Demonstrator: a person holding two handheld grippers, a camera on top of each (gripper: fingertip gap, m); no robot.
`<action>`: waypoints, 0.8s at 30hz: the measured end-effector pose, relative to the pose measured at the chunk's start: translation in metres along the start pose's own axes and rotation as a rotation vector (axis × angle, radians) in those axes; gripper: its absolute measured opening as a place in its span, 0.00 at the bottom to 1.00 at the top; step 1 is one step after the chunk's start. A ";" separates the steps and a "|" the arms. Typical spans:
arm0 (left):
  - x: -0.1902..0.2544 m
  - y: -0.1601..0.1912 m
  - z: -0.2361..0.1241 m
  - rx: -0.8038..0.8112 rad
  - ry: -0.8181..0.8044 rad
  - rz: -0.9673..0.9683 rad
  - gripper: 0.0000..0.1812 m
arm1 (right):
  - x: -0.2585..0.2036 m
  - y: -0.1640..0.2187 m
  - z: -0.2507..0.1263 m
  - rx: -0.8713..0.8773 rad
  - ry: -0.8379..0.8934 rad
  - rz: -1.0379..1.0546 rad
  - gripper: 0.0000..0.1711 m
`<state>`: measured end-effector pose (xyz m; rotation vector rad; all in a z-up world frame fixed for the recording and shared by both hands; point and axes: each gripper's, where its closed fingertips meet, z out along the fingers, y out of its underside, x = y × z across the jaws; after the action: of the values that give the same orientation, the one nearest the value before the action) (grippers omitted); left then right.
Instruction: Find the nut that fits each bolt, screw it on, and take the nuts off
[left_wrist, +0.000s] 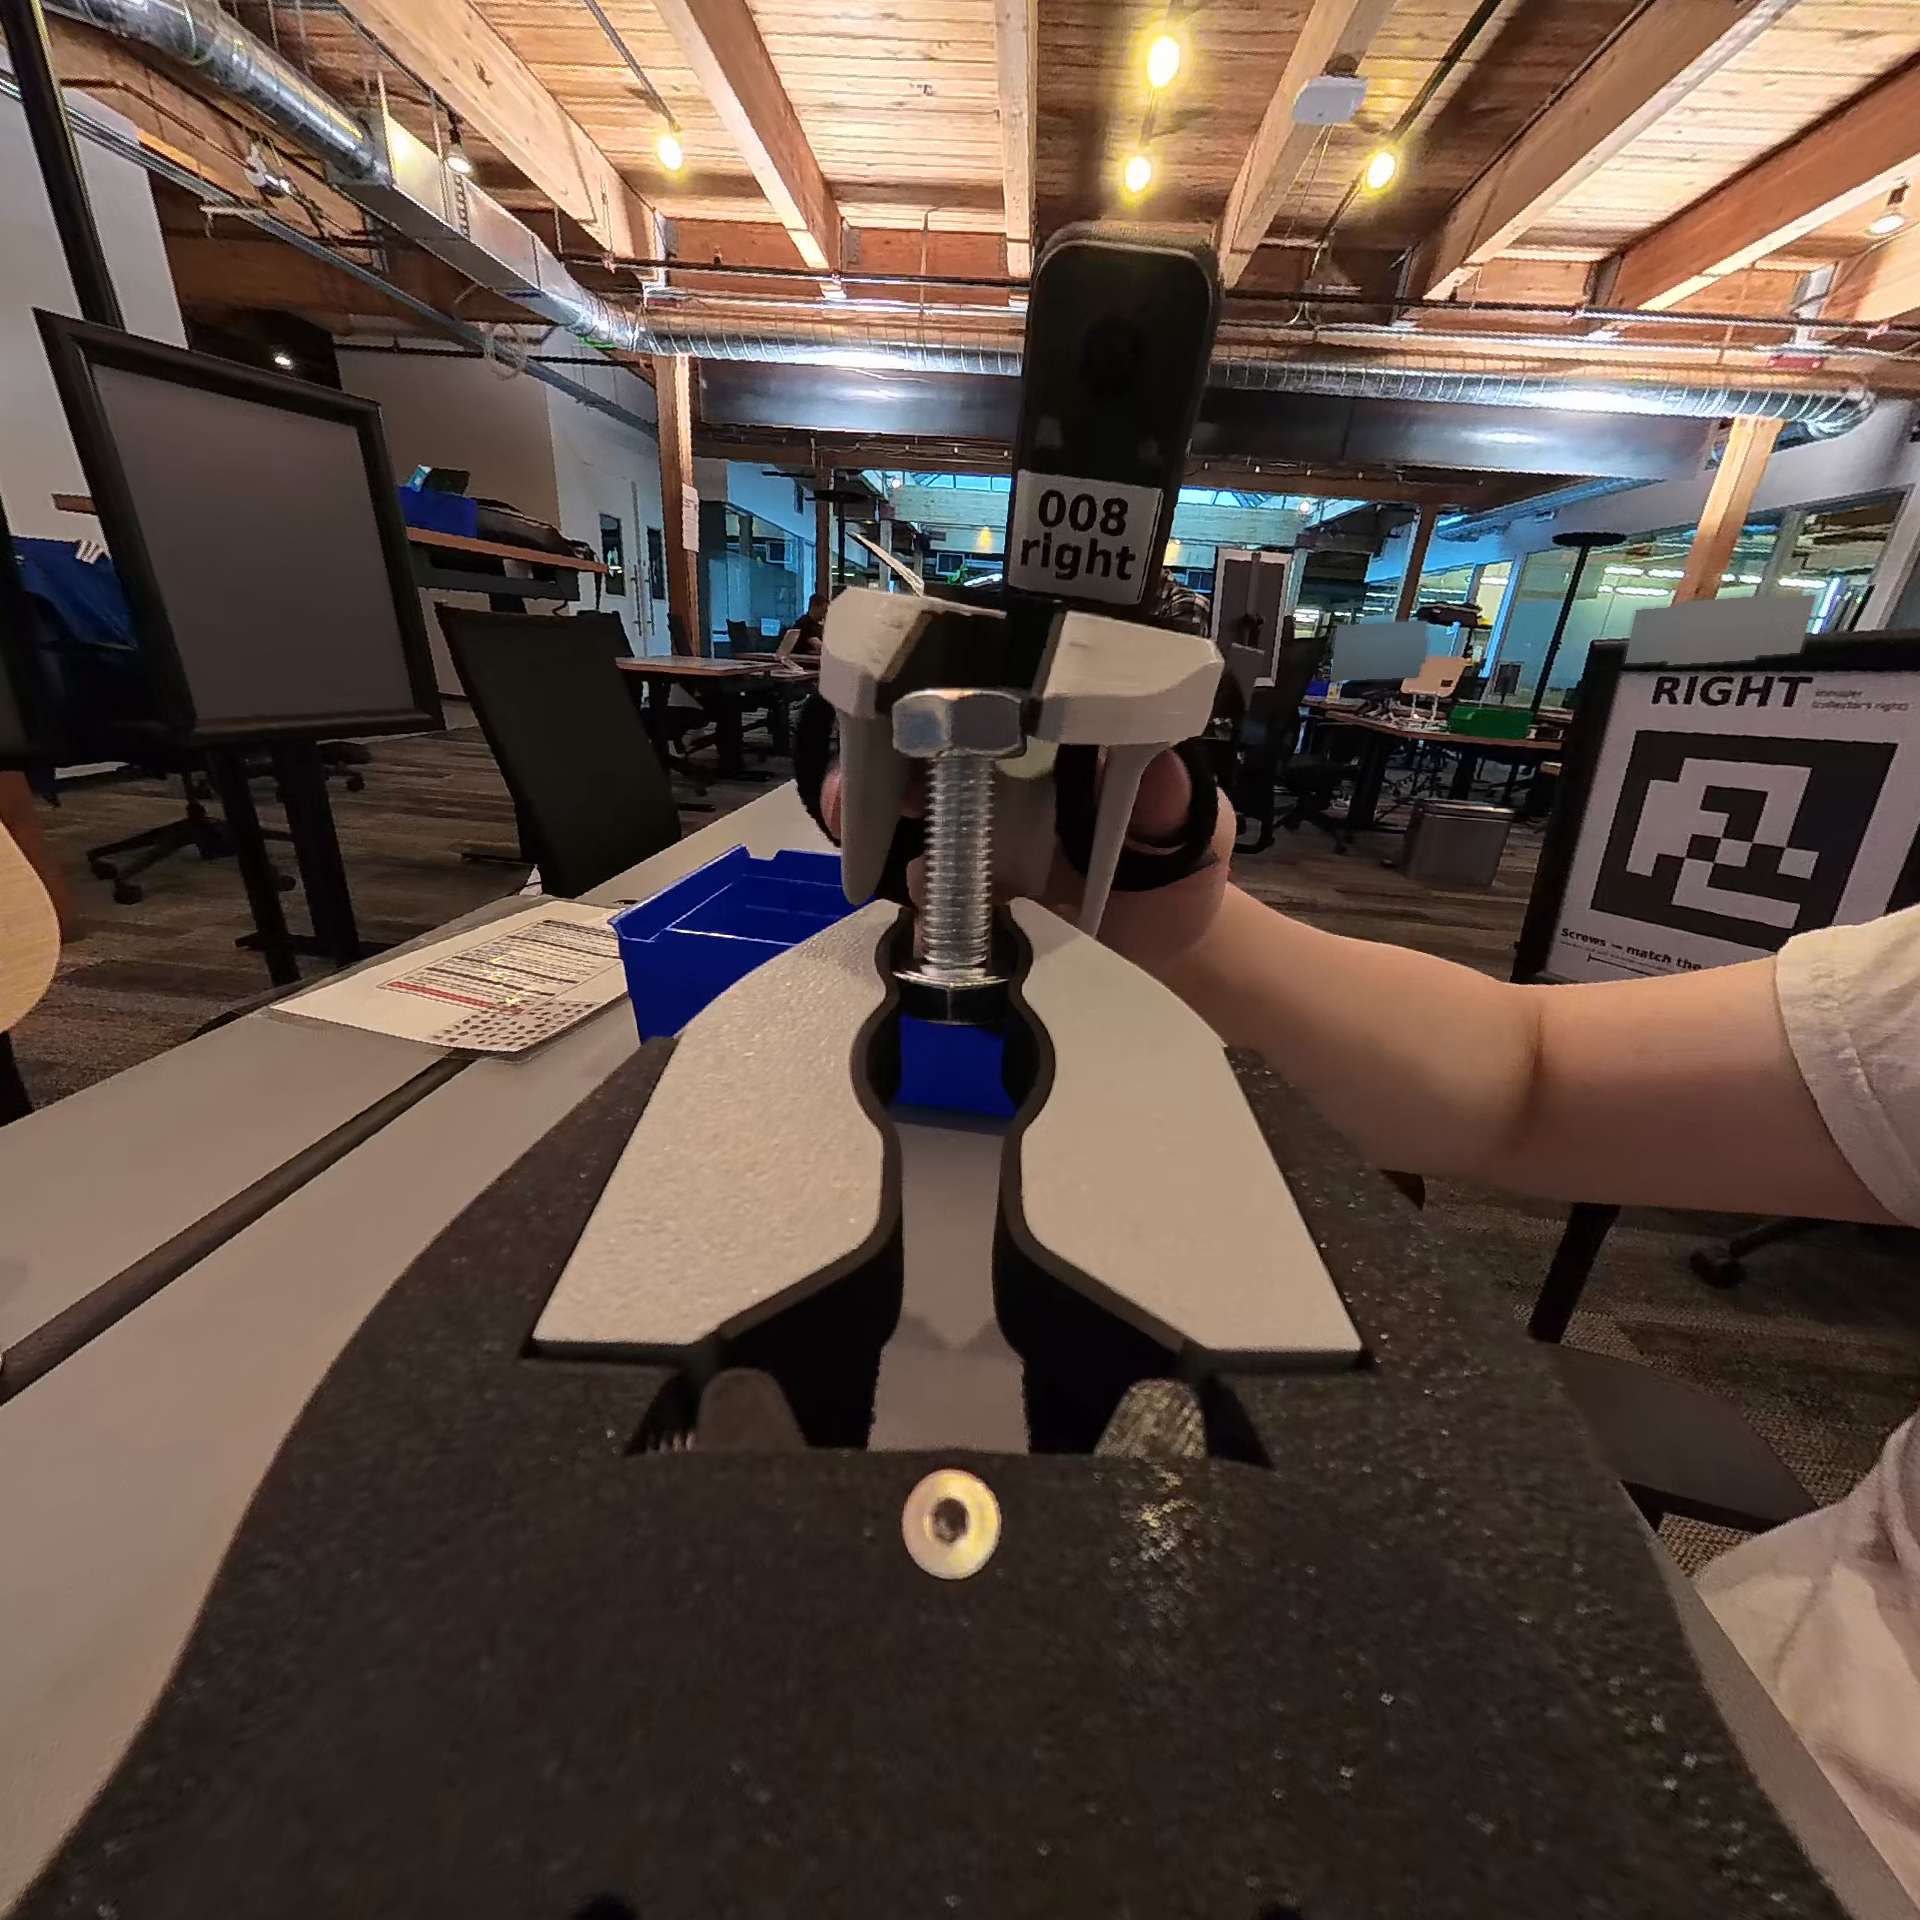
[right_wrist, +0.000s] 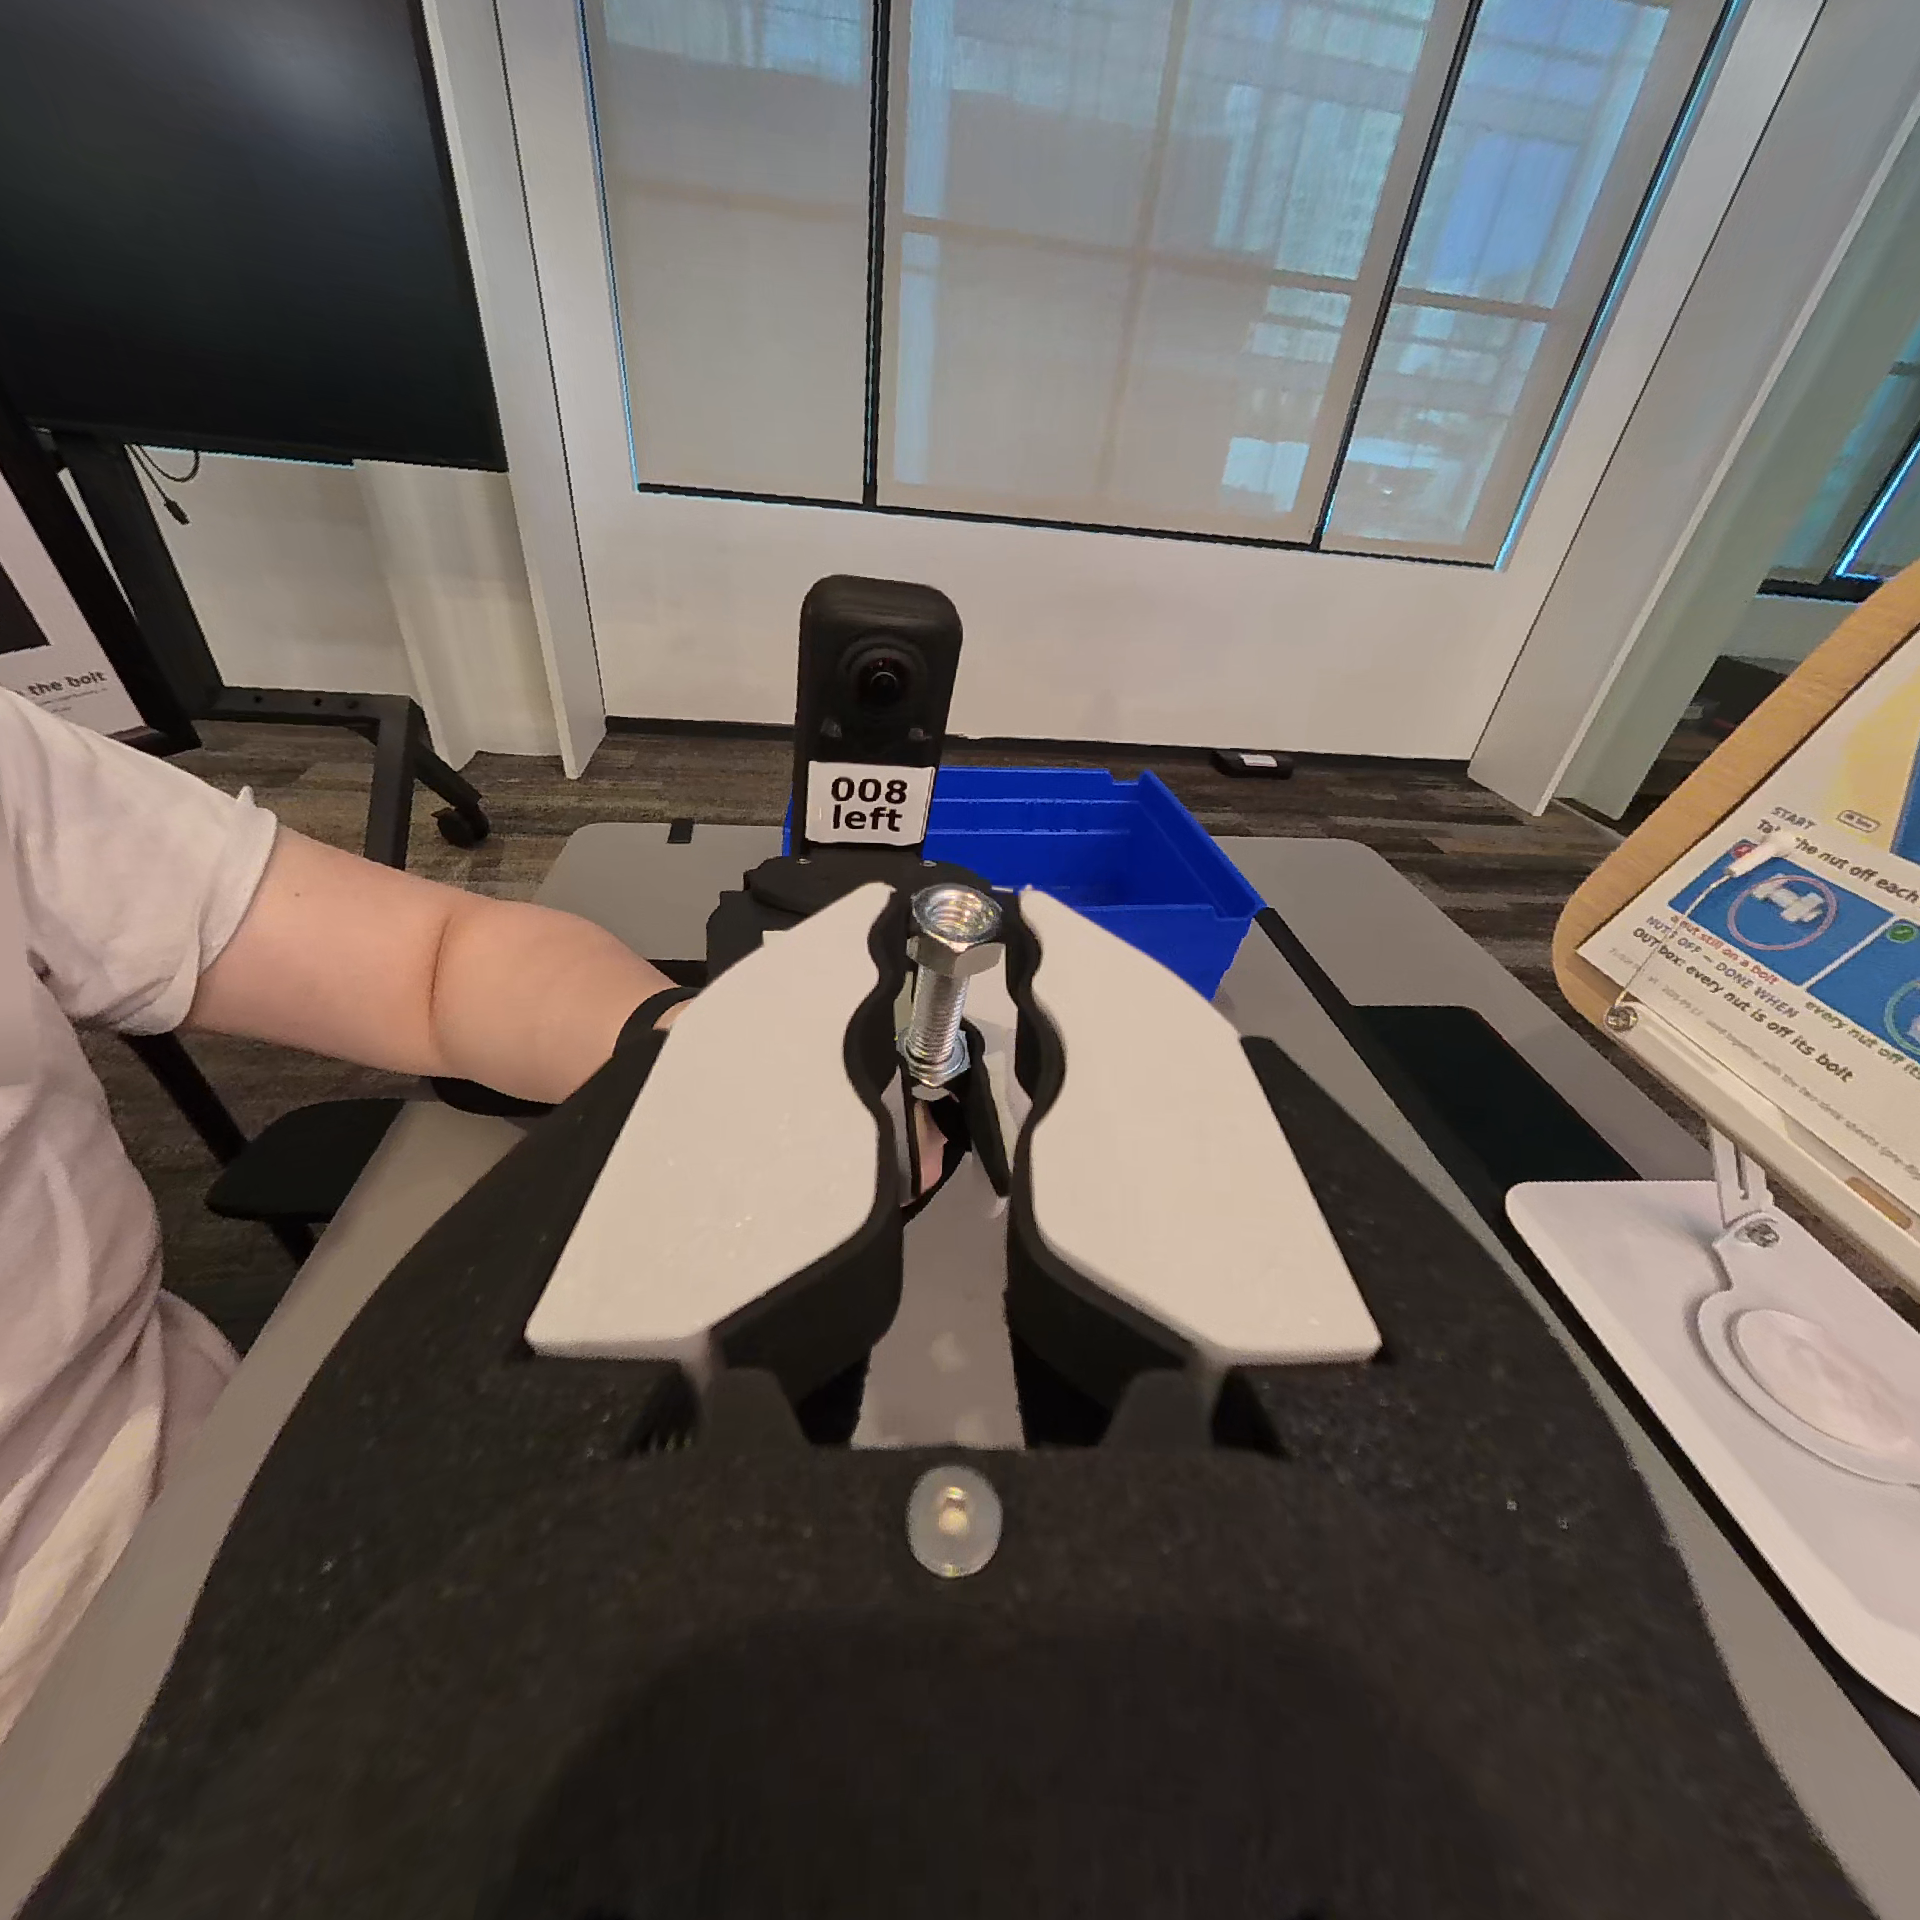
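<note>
Both tools are in the air over the grey table (left_wrist: 260, 1195), with the blue bin (left_wrist: 727, 920) just behind.

- The zinc hex bolt (left_wrist: 956, 862) stands roughly upright between the two tools.
- The left gripper (left_wrist: 953, 920) is clenched on the bolt head (left_wrist: 951, 1000), which sits in the notch near its fingertips.
- The right gripper (right_wrist: 954, 902) comes in from above and is clamped on the hex nut (right_wrist: 956, 928) at the far end of the thread.
- The right wrist view looks into an open threaded bore in the nut. I read that as only a few threads engaged (either just started or nearly off; the frames don't say which).

Risks from here, as I judge them:
- **Nut drops.** With so little thread engaged, opening the right jaws before the nut is seated or fully free could let it fall to the table or floor rather than into the bin.
- **Cross-threading.** Any tilt between the two tools while the nut is turned could make it bind. Both are hand-held, so alignment depends on wrist steadiness.
- **Bolt spins.** The left fingers grip only the thin head. If the hold is light, the bolt may turn with the nut and nothing advances.
- **Slip on regrasp.** Each turn calls for a let-go and a fresh bite on smooth metal flats, which is the weakest moment.
</note>
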<state>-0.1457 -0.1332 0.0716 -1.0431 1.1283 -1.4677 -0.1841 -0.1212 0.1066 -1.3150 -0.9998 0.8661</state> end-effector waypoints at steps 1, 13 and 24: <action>0.000 0.000 0.000 -0.001 0.000 0.001 0.08 | 0.000 0.000 0.000 -0.007 -0.002 0.007 0.10; -0.022 0.004 -0.005 -0.061 -0.180 0.092 0.07 | 0.014 0.007 0.005 -0.038 0.163 0.078 0.10; -0.066 0.016 -0.025 -0.179 -0.535 0.211 0.07 | 0.046 0.026 0.017 0.009 0.490 0.363 0.10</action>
<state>-0.1566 -0.0658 0.0470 -1.2994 0.9512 -0.8572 -0.1831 -0.0700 0.0843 -1.6272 -0.3787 0.7567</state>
